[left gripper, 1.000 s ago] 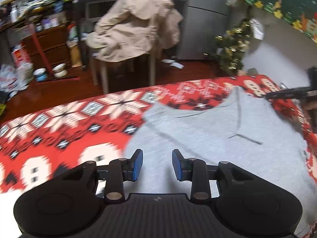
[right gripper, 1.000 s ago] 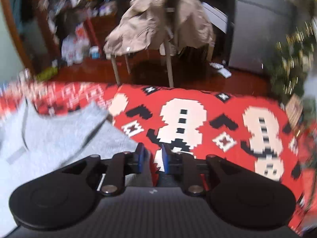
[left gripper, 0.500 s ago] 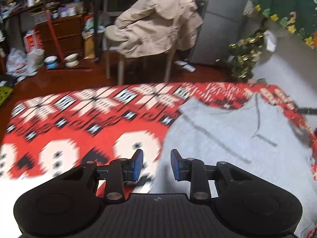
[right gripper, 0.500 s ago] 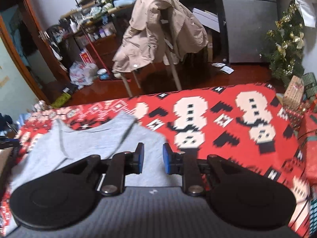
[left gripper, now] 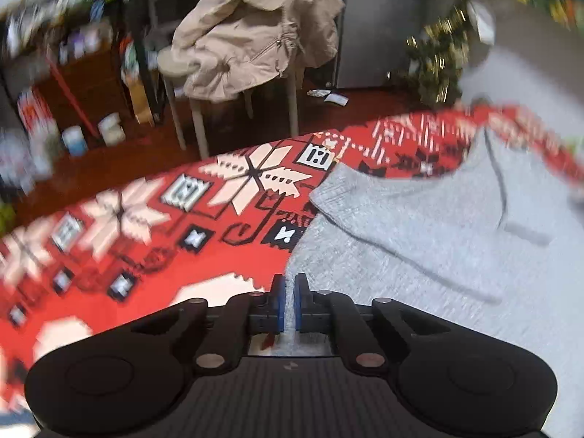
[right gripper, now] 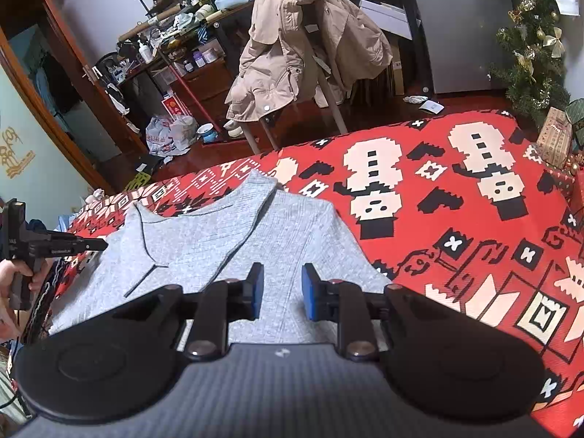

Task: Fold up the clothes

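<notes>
A grey knit sweater (right gripper: 233, 241) lies flat on the red patterned blanket (right gripper: 456, 197), with one sleeve folded across its body and the V-neck toward the left. In the left wrist view the sweater (left gripper: 430, 241) fills the right half, blurred by motion. My left gripper (left gripper: 287, 303) sits at the sweater's left edge, its blue pads nearly touching with grey fabric between them. From the right wrist view that left gripper (right gripper: 98, 244) shows side-on at the far left, held by a hand (right gripper: 14, 277). My right gripper (right gripper: 281, 292) hovers open over the sweater's lower body, nothing between its fingers.
Beyond the blanket's far edge stands a chair draped with a beige coat (right gripper: 303, 43). A small Christmas tree (right gripper: 529, 62) and a wrapped box (right gripper: 554, 138) sit at the right. Cluttered shelves (right gripper: 171, 47) and bags line the back left, over a dark wooden floor.
My left gripper has shut at the sweater's left edge, having been open before. My right gripper's pads stand wider apart, and it now hangs over the sweater's lower body.
</notes>
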Demonstrator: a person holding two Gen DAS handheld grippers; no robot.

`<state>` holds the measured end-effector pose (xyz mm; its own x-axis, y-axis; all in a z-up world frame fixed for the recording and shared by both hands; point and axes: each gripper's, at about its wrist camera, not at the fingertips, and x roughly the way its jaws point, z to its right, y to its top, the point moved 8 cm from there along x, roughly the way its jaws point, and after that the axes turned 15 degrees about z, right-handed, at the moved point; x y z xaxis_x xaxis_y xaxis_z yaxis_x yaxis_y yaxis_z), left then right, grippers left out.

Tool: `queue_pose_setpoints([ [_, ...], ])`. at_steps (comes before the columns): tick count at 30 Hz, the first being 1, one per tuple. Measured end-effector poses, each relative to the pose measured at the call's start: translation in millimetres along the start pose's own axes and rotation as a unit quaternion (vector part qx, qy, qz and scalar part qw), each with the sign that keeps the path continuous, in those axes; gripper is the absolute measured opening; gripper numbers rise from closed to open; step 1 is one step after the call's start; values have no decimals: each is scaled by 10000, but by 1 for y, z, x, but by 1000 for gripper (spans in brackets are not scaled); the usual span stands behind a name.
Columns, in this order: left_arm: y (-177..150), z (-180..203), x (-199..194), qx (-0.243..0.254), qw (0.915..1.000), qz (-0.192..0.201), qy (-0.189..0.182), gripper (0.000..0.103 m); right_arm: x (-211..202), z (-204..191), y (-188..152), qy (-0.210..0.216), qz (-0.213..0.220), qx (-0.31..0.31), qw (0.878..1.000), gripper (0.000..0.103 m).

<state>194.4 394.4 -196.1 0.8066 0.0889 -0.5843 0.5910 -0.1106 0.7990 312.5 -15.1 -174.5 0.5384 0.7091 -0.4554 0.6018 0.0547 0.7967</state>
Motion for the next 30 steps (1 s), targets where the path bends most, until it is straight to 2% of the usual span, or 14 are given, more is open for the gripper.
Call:
queue_pose_setpoints([
  [2, -1, 2, 0, 671, 9973, -3, 302, 5, 0, -1, 0, 11, 19, -11, 10000, 25],
  [6, -2, -11, 3, 505, 9981, -41, 355, 5, -4, -3, 1, 47, 59, -9, 10000, 25],
  [9, 0, -19, 0, 308, 9984, -92, 459, 24, -9, -5, 1, 66, 86, 9, 9999, 27],
  [10, 0, -22, -2, 245, 9983, -104, 516, 36, -11, -6, 1, 75, 95, 18, 9999, 27],
  [13, 0, -38, -24, -55, 9974, -121, 710, 36, -21, -9, 2, 118, 175, 77, 9997, 29],
  [16, -8, -43, -54, -458, 9970, -186, 592, 36, -36, -14, 2, 180, 281, 173, 9993, 32],
  [21, -39, -37, -86, -564, 9961, -462, 505, 36, -59, -30, -9, 360, 303, 241, 9986, 33],
  [24, -58, -33, -106, -627, 9950, -627, 453, 32, -72, -41, -19, 441, 264, 258, 9983, 33],
  [27, -70, -28, -104, -470, 9955, -691, 457, 32, -87, -50, -25, 480, 278, 271, 9981, 33],
  [29, -74, -25, -101, -331, 9956, -745, 454, 20, -97, -55, -29, 488, 289, 268, 9980, 33],
  [30, -76, -24, -99, -298, 9954, -794, 447, 17, -102, -56, -29, 473, 283, 243, 9982, 33],
])
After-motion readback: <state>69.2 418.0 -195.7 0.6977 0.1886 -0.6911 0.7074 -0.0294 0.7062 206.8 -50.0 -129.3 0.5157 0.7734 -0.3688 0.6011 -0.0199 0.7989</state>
